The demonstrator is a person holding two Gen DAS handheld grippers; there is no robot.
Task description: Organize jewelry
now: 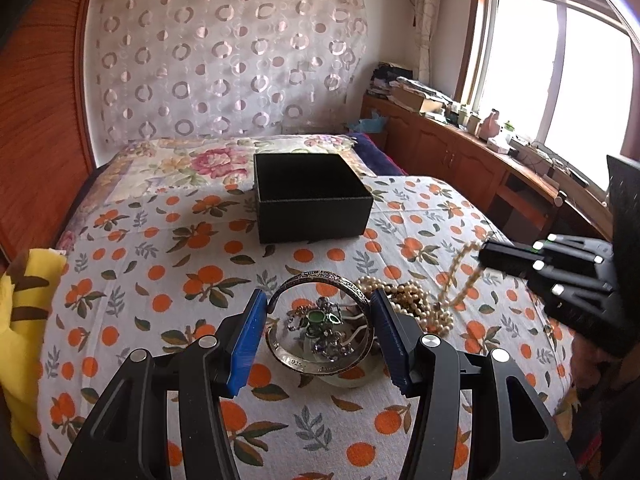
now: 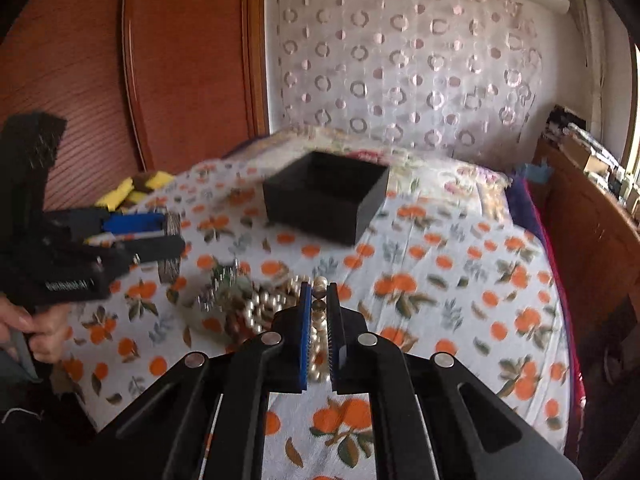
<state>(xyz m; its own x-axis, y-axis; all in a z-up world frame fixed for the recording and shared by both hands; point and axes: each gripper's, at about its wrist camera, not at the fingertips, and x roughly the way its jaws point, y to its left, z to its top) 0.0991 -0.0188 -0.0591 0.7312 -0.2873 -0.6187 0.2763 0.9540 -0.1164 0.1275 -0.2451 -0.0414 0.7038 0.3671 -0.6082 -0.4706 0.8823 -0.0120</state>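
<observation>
My left gripper (image 1: 319, 300) is shut on a silver bangle (image 1: 316, 362), its blue pads (image 1: 246, 344) pressing both sides, held above a green-stone brooch (image 1: 320, 322) on the bed. My right gripper (image 2: 319, 294) is shut on a pearl necklace (image 2: 260, 308), beads showing between its fingers. In the left wrist view the right gripper (image 1: 486, 254) lifts a strand of beads (image 1: 460, 276) from the pearl pile (image 1: 404, 300). An open black box (image 1: 312, 196) stands farther back on the bed; it also shows in the right wrist view (image 2: 326, 196).
The bed has an orange-print sheet (image 1: 200, 260). A yellow plush toy (image 1: 24, 312) lies at its left edge. A wooden headboard (image 1: 36, 120) is at left, a wooden cabinet (image 1: 460, 148) with clutter under the window at right.
</observation>
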